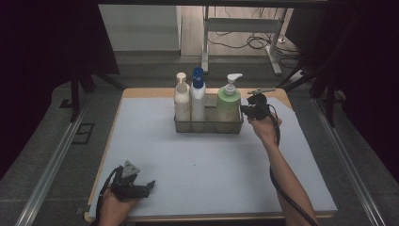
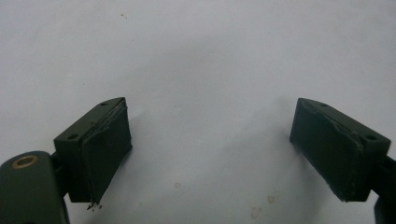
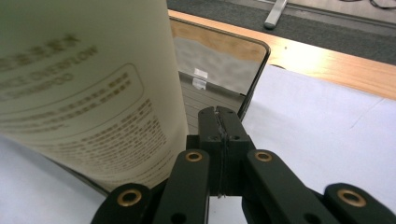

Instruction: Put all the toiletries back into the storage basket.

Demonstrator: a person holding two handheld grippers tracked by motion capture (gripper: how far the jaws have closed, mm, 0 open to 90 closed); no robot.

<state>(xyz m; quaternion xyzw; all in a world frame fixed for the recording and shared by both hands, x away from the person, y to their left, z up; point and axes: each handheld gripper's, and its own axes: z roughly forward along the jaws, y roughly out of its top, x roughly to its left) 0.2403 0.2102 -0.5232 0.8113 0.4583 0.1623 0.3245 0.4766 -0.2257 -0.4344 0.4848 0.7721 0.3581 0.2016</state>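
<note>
A clear basket (image 1: 209,126) stands at the back middle of the pale mat (image 1: 207,165). It holds a cream pump bottle (image 1: 181,100), a white bottle with a blue cap (image 1: 198,96) and a green pump bottle (image 1: 228,101). My right gripper (image 1: 245,111) is at the basket's right end. In the right gripper view its jaws are pressed together at the basket's rim (image 3: 254,74), right beside the green bottle (image 3: 88,79). My left gripper (image 1: 149,184) rests low at the near left, open over bare mat (image 2: 205,70).
The mat lies on a wooden table (image 1: 282,94) whose edge shows behind the basket. Metal rails (image 1: 51,165) run along both sides. A desk frame and cables (image 1: 249,42) are on the floor beyond.
</note>
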